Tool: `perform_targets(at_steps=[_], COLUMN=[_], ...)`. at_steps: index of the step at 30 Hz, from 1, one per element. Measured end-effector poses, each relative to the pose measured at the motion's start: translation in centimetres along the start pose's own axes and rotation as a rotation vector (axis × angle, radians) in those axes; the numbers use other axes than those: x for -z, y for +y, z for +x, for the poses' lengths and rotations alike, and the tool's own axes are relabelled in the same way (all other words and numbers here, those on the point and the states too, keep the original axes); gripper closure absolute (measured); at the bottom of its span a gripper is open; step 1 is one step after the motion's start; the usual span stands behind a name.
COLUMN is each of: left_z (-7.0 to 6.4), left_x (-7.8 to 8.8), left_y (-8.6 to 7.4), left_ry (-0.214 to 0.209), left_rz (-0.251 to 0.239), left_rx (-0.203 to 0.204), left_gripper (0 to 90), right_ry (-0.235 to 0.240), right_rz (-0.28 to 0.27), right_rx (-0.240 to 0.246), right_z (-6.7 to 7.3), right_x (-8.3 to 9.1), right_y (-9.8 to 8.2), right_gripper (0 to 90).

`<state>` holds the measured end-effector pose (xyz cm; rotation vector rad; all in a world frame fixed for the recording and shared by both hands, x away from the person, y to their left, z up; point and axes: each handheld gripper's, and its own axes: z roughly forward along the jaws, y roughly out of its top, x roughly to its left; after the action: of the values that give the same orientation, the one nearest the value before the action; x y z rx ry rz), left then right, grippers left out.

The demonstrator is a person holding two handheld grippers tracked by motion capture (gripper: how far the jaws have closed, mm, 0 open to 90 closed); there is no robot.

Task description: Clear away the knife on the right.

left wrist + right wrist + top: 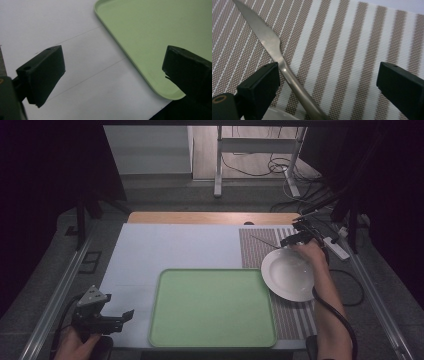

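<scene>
A metal knife (272,45) lies slantwise on the brown-and-white striped placemat (352,50). My right gripper (328,83) is open just above the mat, and the knife's handle runs between the jaws, close against the left one. In the high view the right gripper (290,240) sits at the far rim of a white plate (290,275), with the thin knife (265,241) pointing left from it. My left gripper (122,320) hovers open and holds nothing near the table's front left corner, beside the green tray (212,307). The left gripper (113,72) faces the tray's near corner (150,37).
The placemat (255,250) covers the table's right side, partly under the plate and tray. A white sheet (175,245) covers the rest of the table, with a wooden strip (210,217) along the far edge. A power strip (336,247) and cables lie off the table's right side.
</scene>
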<state>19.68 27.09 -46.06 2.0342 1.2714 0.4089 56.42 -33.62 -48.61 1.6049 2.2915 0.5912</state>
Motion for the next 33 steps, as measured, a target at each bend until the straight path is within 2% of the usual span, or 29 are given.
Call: perform_targets(at_steps=[5, 10, 12, 14, 16, 19, 24, 27, 30, 33], left_z=[0.0, 0.0, 0.0, 0.0, 0.0, 0.0, -0.1, -0.1, -0.1, -0.1], left_x=[0.0, 0.0, 0.0, 0.0, 0.0, 0.0, 0.0, -0.1, 0.0, 0.0], left_y=[0.0, 0.0, 0.0, 0.0, 0.0, 0.0, 0.0, 0.0, 0.0, 0.0], left_ry=[-0.001, 0.0, -0.001, 0.0, 0.0, 0.001, 0.006, 0.008, 0.009, 0.007], left_rz=[0.001, 0.001, 0.001, 0.001, 0.001, 0.002, 0.005, 0.008, 0.006, 0.005], left_rx=[0.002, 0.001, 0.002, 0.001, 0.0, -0.001, -0.007, -0.009, -0.008, -0.007], left_gripper=[4.7, 4.7, 4.7, 4.7, 4.7, 4.7, 4.8, 4.9, 4.8, 4.9], right_ry=[0.004, -0.004, -0.036, -0.003, 0.003, 0.017, 0.034, 0.043, 0.046, 0.031], right_rz=[0.012, 0.05, 0.08, 0.078, 0.079, 0.089, 0.114, 0.113, 0.123, 0.116], right_rx=[0.032, 0.095, 0.12, 0.119, 0.144, 0.158, 0.185, 0.224, 0.214, 0.242], right_z=[1.2, 2.0, 2.0, 1.8, 1.5, 1.0, 0.5, 0.5, 0.5, 0.5], right_x=[-0.7, -1.3, -1.6, -1.6, -1.3, -0.9, -0.3, -0.2, -0.2, -0.1], right_y=[0.6, 0.7, 0.6, 0.5, 0.4, 0.3, -0.1, -0.2, -0.1, -0.2], right_gripper=[8.1, 19.4, 19.2, 26.5, 37.6, 49.5, 76.5, 80.0, 80.3, 80.4])
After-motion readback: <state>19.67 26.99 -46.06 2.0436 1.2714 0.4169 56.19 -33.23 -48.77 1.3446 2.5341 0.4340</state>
